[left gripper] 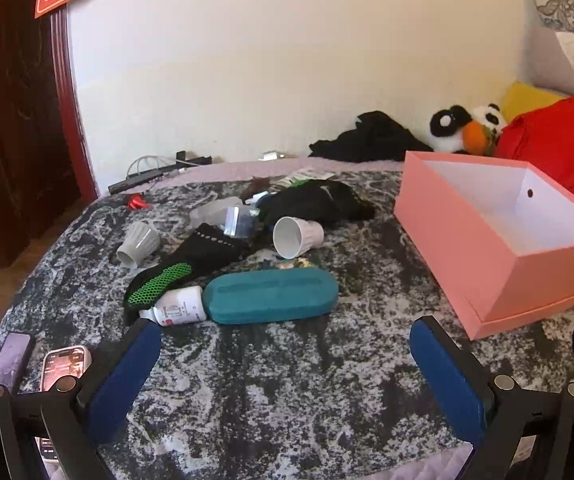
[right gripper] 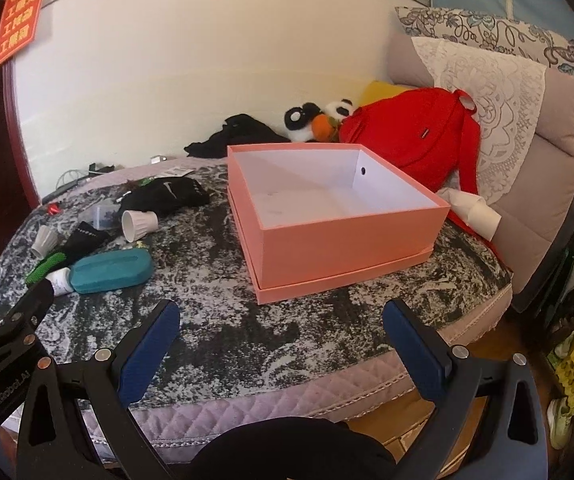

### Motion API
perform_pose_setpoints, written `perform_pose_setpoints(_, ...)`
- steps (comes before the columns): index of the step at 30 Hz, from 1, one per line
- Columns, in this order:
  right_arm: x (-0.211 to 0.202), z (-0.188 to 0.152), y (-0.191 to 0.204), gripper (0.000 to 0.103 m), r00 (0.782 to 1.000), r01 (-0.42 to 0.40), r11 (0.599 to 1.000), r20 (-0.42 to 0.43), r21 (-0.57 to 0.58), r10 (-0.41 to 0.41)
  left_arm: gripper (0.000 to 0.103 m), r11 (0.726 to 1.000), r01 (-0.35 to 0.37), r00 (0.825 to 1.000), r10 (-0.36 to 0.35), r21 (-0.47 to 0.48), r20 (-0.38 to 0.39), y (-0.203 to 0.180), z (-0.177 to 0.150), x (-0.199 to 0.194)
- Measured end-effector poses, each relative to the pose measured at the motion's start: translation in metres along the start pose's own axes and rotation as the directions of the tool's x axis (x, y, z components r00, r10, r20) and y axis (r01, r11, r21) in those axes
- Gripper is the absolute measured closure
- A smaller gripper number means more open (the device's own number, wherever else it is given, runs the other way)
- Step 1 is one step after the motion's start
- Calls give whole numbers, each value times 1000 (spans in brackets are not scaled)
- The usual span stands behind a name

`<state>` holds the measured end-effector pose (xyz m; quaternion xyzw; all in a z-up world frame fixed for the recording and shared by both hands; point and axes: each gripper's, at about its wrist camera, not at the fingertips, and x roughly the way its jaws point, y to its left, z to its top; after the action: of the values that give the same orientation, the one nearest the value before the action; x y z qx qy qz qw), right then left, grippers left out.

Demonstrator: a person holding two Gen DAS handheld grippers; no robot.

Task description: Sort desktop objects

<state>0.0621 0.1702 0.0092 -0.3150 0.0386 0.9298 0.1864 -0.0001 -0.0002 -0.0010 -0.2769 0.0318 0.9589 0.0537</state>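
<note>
While both of my tools hover over the near edge of the bed [right gripper: 247,384], my left gripper [left gripper: 285,350] and right gripper [right gripper: 281,330] each stand spread apart, holding nothing. Bare patterned cover lies between them and the clutter. The teal case [left gripper: 271,296] lies flat, its long axis running left to right, just beside a white bottle [left gripper: 179,312] whose neck seems to point left. The pink box [right gripper: 339,236] sits open-topped to the right, well apart from the pile.
</note>
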Motion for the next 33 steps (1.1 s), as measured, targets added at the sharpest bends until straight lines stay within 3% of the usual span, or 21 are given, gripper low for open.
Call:
perform_pose_setpoints(16,-10,-9,29,0,998,-58,997,3,-58,58,0,998,-35,999,35,-49,-8,27,-13,-1)
perform_pose_setpoints(20,-13,-11,35,0,997,-76,995,4,-68,77,0,994,-18,999,14,-108,-30,37,-14,-2)
perform_pose_setpoints(24,-15,-13,37,0,996,-85,993,3,-76,86,0,994,-30,997,22,-109,-71,41,-11,-3)
perform_pose_setpoints(33,-17,-16,35,0,995,-95,993,-3,-72,95,0,996,-39,999,36,-85,-40,44,-12,-6)
